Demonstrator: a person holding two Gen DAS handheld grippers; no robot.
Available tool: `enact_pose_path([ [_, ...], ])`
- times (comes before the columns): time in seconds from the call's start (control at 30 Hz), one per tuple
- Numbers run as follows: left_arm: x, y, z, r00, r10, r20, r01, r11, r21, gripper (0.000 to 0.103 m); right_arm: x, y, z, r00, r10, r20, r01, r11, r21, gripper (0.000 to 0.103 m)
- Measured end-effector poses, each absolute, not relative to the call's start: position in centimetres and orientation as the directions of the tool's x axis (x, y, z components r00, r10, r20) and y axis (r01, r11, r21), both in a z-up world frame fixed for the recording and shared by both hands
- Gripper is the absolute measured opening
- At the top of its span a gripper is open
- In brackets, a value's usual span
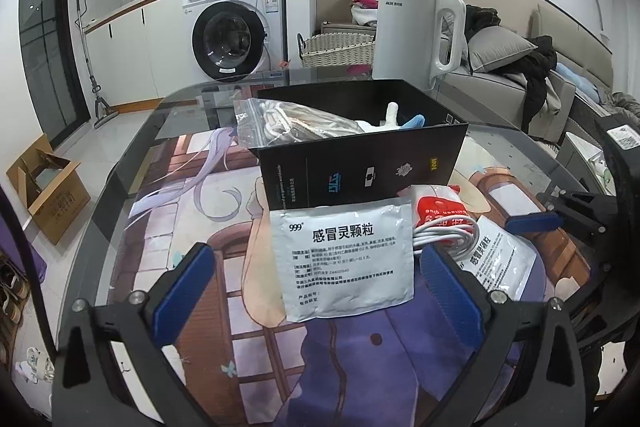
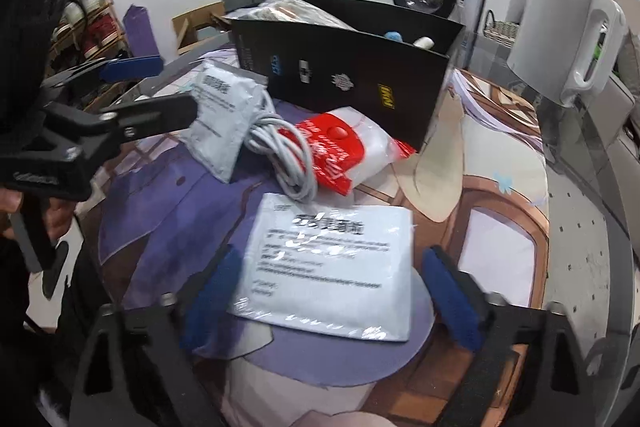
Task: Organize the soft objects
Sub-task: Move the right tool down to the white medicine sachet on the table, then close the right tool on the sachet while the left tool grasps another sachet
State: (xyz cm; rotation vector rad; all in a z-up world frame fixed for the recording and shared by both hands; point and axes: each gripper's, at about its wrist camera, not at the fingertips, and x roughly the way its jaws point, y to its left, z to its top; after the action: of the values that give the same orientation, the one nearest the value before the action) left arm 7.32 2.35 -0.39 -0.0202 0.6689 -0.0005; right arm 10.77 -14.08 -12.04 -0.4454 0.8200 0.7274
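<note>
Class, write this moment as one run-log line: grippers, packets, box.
left hand-held gripper: open astride sachet | right hand-held gripper: open astride second sachet | black box: partly filled

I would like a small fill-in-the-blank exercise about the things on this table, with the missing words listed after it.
1. The black box stands in front of a white ____.
2. The coiled white cable lies on a bag printed red and ____.
3. A medicine sachet lies flat between the blue pads of the right tongs, which are ____.
4. A clear zip bag sticks out of the ____.

Missing words: kettle; white; open; box
</note>
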Motion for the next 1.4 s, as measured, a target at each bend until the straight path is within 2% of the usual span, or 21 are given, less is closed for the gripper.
enact_pose_path([
  [0.07, 7.4, 2.3, -0.4, 0.784, -0.005, -0.621, -0.005, 1.000, -0.015, 0.103, 10.6, -14.2, -11.9, 0.458, 0.414, -0.786, -0.739, 0.670, -0.078, 0.065],
  [0.17, 7.4, 2.2, -0.4, 0.784, -0.005, -0.621, -0.002, 1.000, -0.011, 0.103, 10.5, -14.5, -11.4, 0.444, 0.438, -0.782, -0.754, 0.654, -0.061, 0.049],
  [0.27, 7.4, 2.1, -0.5, 0.782, -0.009, -0.623, 0.000, 1.000, -0.014, 0.103, 10.4, -14.9, -11.1, 0.448, 0.436, -0.780, -0.759, 0.646, -0.075, 0.038],
  [0.43, 7.4, 2.1, -0.5, 0.781, -0.011, -0.624, 0.005, 1.000, -0.012, 0.103, 11.0, -15.2, -10.9, 0.440, 0.433, -0.787, -0.748, 0.662, -0.054, 0.041],
  [0.47, 7.4, 2.1, -0.5, 0.781, -0.011, -0.625, 0.005, 1.000, -0.012, 0.103, 11.1, -15.3, -10.9, 0.440, 0.428, -0.790, -0.742, 0.668, -0.051, 0.051],
  [0.53, 7.4, 2.1, -0.5, 0.780, -0.012, -0.626, 0.005, 1.000, -0.014, 0.103, 11.2, -15.2, -10.8, 0.443, 0.420, -0.792, -0.728, 0.684, -0.044, 0.062],
  [0.6, 7.4, 2.2, -0.6, 0.779, -0.011, -0.627, 0.004, 1.000, -0.013, 0.103, 11.1, -15.1, -10.7, 0.431, 0.438, -0.789, -0.737, 0.675, -0.028, 0.066],
  [0.67, 7.4, 2.2, -0.6, 0.779, -0.011, -0.627, 0.004, 1.000, -0.014, 0.103, 10.6, -14.5, -10.5, 0.445, 0.426, -0.788, -0.734, 0.677, -0.049, 0.081],
  [0.8, 7.3, 2.4, -0.5, 0.780, -0.012, -0.626, -0.002, 1.000, -0.021, 0.103, 9.6, -13.2, -10.6, 0.439, 0.413, -0.798, -0.744, 0.666, -0.064, 0.085],
  [0.9, 7.3, 2.5, -0.4, 0.781, -0.014, -0.625, -0.001, 1.000, -0.024, 0.103, 9.2, -12.3, -11.4, 0.460, 0.351, -0.815, -0.729, 0.674, -0.121, 0.086],
  [0.97, 7.3, 2.5, -0.3, 0.782, -0.015, -0.624, 0.002, 1.000, -0.022, 0.103, 9.5, -12.3, -11.8, 0.475, 0.322, -0.819, -0.703, 0.699, -0.133, 0.091],
  [1.13, 7.3, 2.5, -0.3, 0.782, -0.017, -0.623, 0.004, 1.000, -0.022, 0.103, 10.2, -13.0, -11.9, 0.454, 0.338, -0.824, -0.702, 0.705, -0.098, 0.091],
  [1.27, 7.3, 2.5, -0.3, 0.783, -0.022, -0.622, 0.007, 1.000, -0.026, 0.103, 9.9, -13.3, -11.6, 0.442, 0.383, -0.811, -0.736, 0.672, -0.084, 0.071],
  [1.4, 7.3, 2.4, -0.3, 0.783, -0.024, -0.622, 0.010, 1.000, -0.025, 0.103, 9.5, -13.5, -11.5, 0.435, 0.392, -0.810, -0.761, 0.642, -0.098, 0.064],
])
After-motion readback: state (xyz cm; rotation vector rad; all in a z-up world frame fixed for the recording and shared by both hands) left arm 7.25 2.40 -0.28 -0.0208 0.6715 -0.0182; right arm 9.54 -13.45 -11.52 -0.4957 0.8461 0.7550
